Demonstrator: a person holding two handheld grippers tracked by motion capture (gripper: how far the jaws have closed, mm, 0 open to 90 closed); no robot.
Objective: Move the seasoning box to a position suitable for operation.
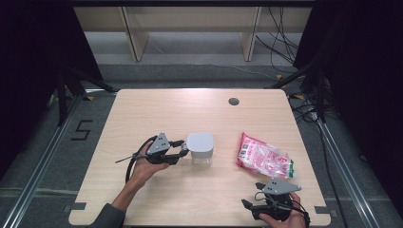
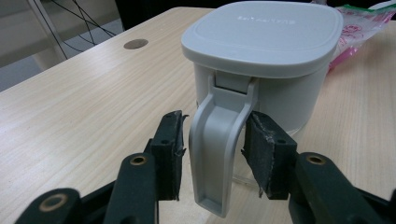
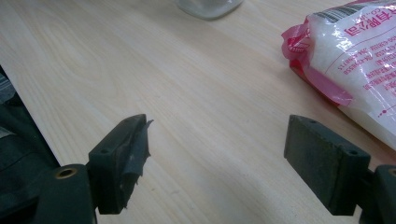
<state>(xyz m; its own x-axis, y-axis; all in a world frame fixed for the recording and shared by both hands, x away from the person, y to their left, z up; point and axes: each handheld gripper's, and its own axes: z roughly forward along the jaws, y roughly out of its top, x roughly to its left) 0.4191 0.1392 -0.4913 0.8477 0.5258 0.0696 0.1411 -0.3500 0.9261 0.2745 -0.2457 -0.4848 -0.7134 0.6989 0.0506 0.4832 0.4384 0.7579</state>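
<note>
Left gripper view: container (image 2: 261,70) lidded, contents seemingly hidden.

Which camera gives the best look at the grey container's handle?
The left gripper view: the handle stands close up between the left gripper's jaws, with small gaps either side. The high view shows the container small, handle hidden. The right gripper view catches just its clear base.

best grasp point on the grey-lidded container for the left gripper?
Probably the handle: a narrow curved strap standing off the wall of the container below the lid. Come in level from the side the handle faces, one jaw on each flat flank. The left gripper already straddles it, jaws open, with small gaps to the pads. The body looks too broad for that opening.
</note>
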